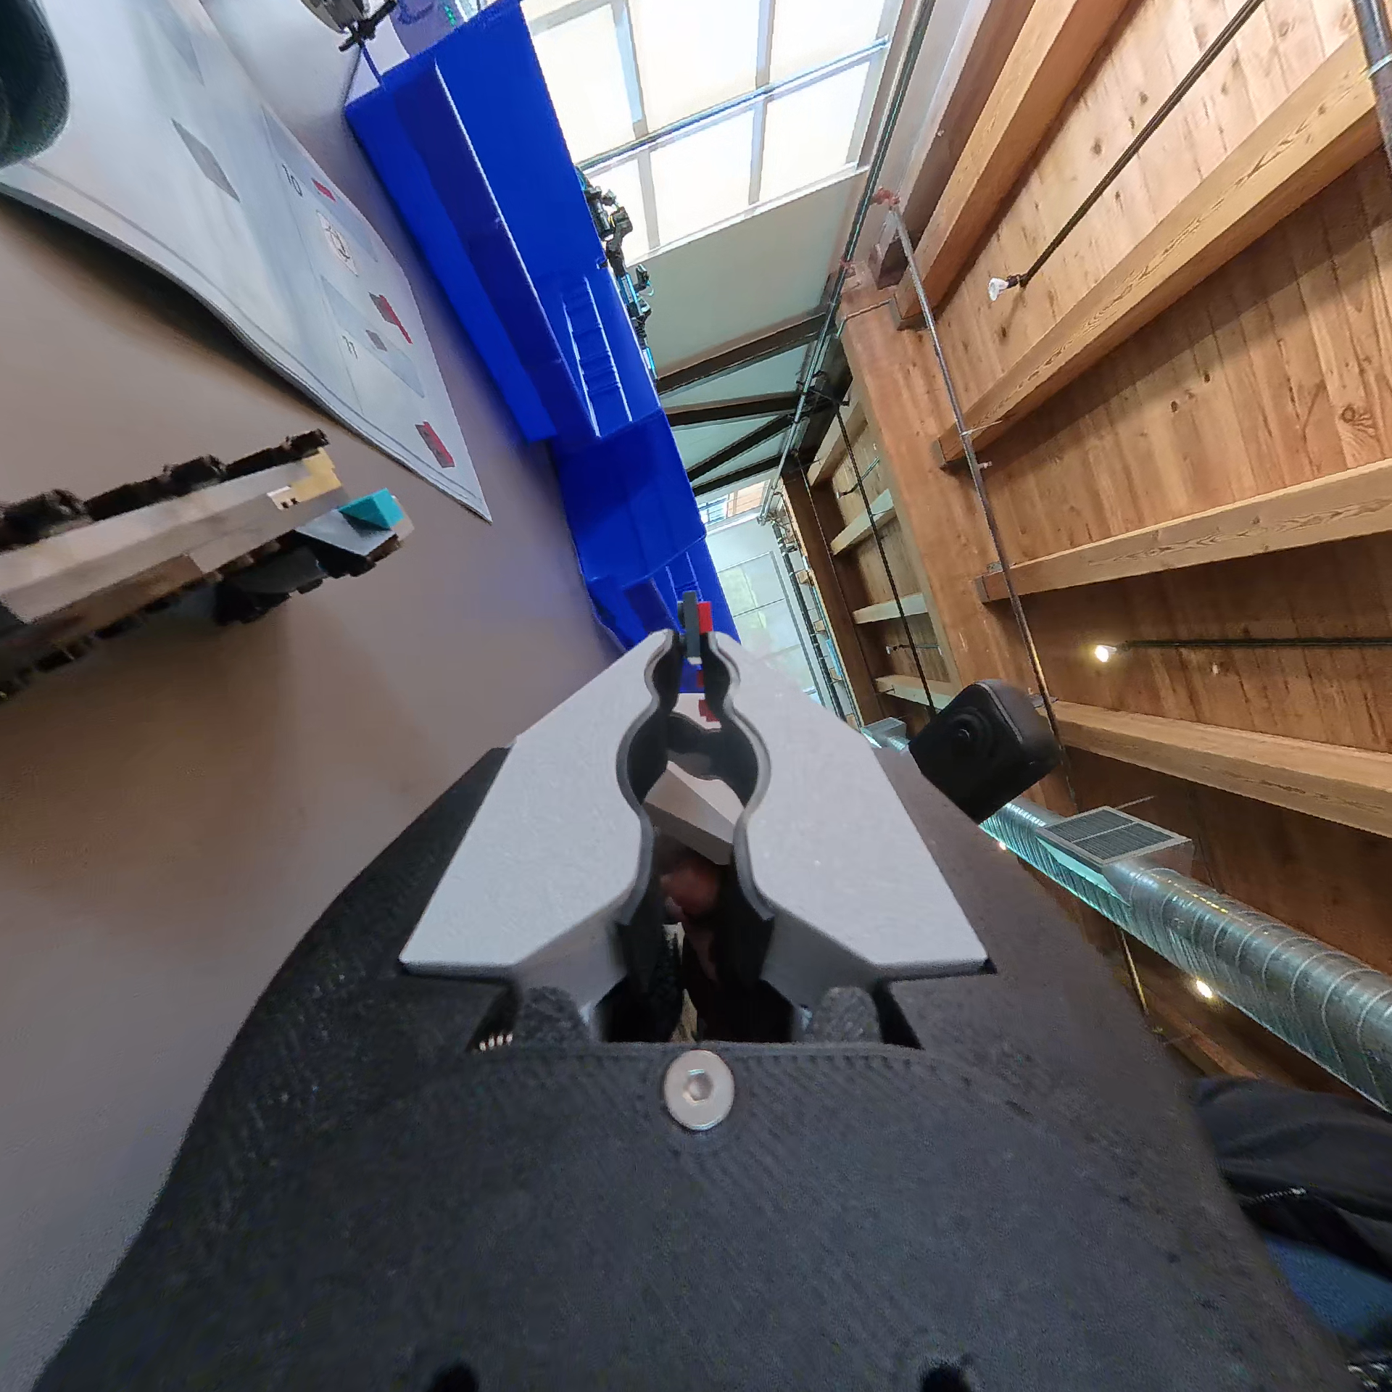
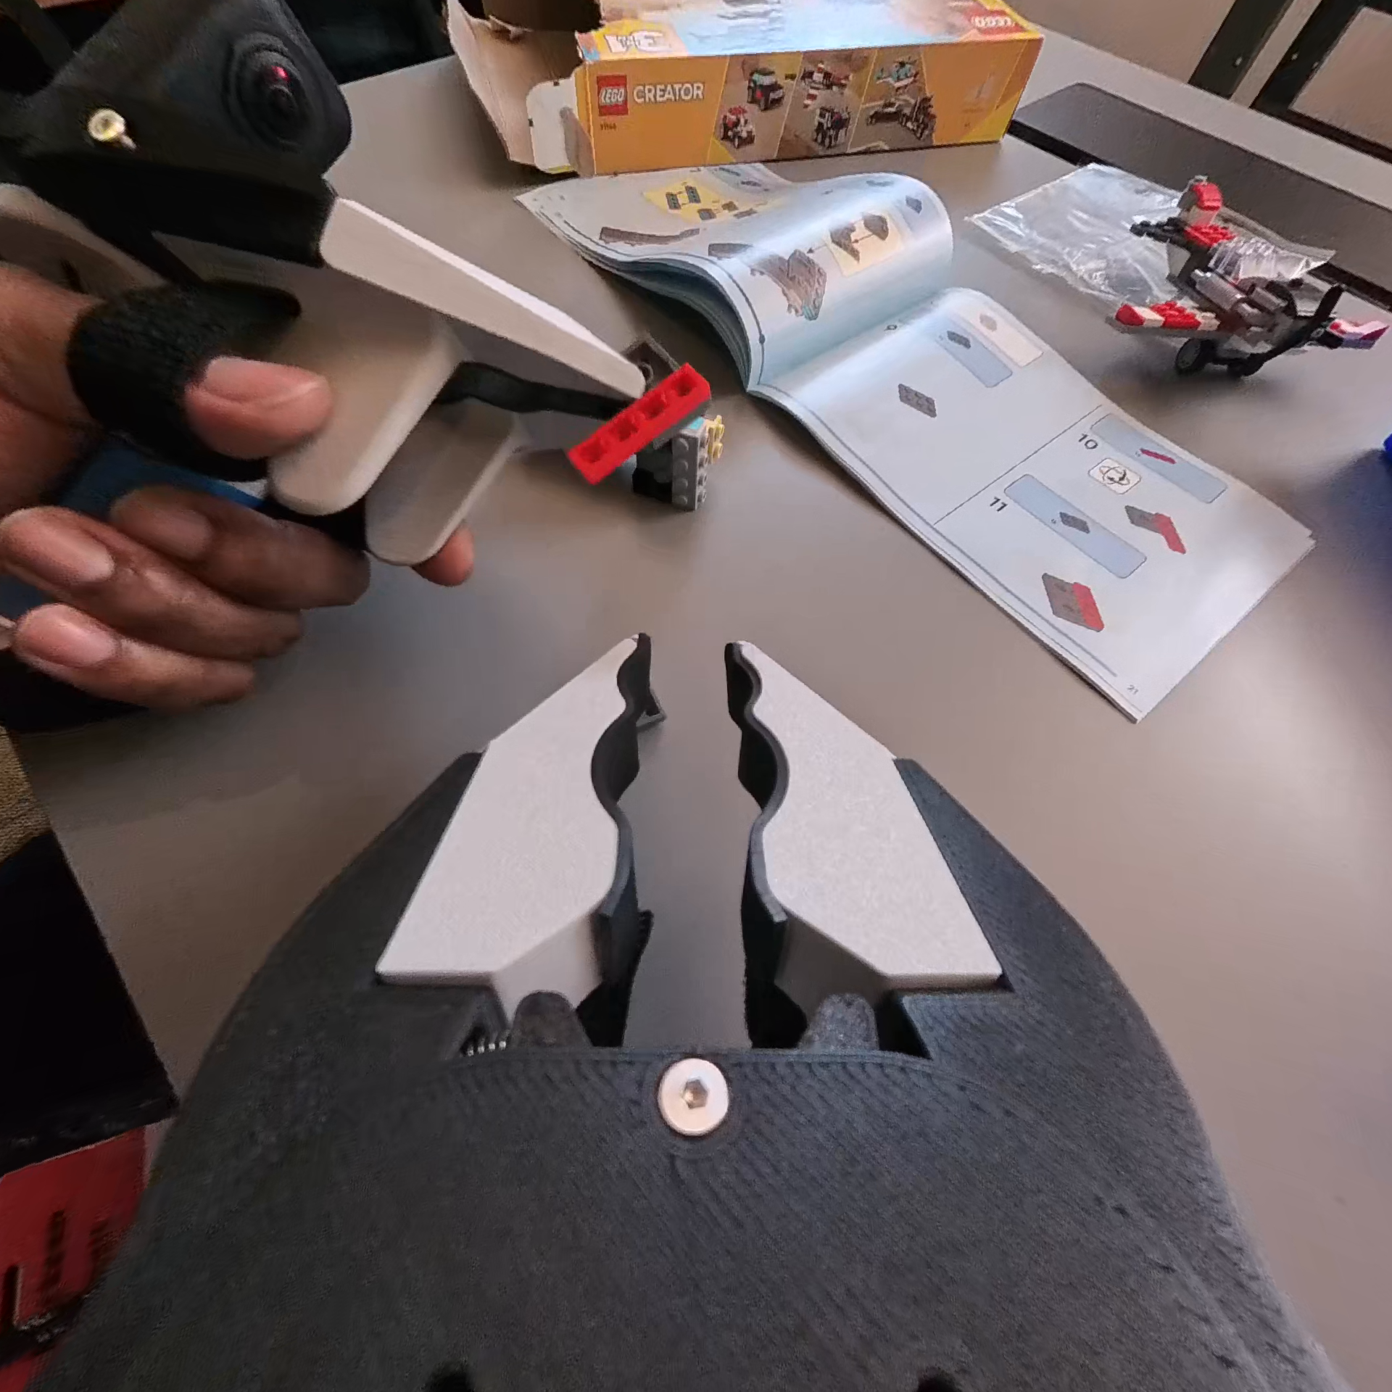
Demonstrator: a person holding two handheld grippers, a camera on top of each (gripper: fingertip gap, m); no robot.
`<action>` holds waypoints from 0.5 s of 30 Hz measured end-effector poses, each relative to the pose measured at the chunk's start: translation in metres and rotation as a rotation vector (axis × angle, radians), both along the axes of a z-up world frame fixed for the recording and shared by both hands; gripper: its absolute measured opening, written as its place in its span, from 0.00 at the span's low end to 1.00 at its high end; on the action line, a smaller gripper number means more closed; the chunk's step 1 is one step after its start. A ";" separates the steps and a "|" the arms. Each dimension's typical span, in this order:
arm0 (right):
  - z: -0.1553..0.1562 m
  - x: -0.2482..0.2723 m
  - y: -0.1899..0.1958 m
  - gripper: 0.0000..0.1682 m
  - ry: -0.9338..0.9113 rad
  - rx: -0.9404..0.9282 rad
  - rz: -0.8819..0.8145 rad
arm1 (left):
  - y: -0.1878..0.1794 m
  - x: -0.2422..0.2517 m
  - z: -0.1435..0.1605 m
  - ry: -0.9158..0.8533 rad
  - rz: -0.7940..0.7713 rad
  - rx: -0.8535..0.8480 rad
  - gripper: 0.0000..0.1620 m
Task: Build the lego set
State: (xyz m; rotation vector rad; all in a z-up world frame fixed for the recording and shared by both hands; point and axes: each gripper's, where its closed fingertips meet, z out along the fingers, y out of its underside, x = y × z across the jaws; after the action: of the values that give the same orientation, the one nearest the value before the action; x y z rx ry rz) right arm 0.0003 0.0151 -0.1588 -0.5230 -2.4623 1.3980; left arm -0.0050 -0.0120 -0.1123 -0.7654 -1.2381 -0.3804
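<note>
Empty, parted right hand-held gripper (image 2: 682, 651) waits below-right of left hand-held gripper (image 2: 636, 395) clamping a flat red plastic plate (image 2: 640, 423), its long axis slanting toward it.

Daylight pours through the windows (image 1: 723, 128) in the left wrist view, blowing the panes out to near white. Both views bend strongly at their edges, wide-angle style. In the left wrist view the small build (image 1: 173, 542) close to the lens is smeared. The bench (image 2: 979, 791) is evenly lit with soft shadows, and the hand (image 2: 151, 512) is slightly blurred.
</note>
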 end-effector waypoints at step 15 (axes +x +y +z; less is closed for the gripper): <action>-0.011 0.017 0.009 0.17 -0.091 0.044 0.145 | -0.005 0.001 -0.006 -0.022 0.003 -0.061 0.02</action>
State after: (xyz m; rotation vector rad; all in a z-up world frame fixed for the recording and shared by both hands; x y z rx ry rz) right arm 0.0175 0.0245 -0.1701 -0.4149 -2.6445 1.3987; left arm -0.0039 -0.0173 -0.1188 -0.8129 -1.2760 -0.3507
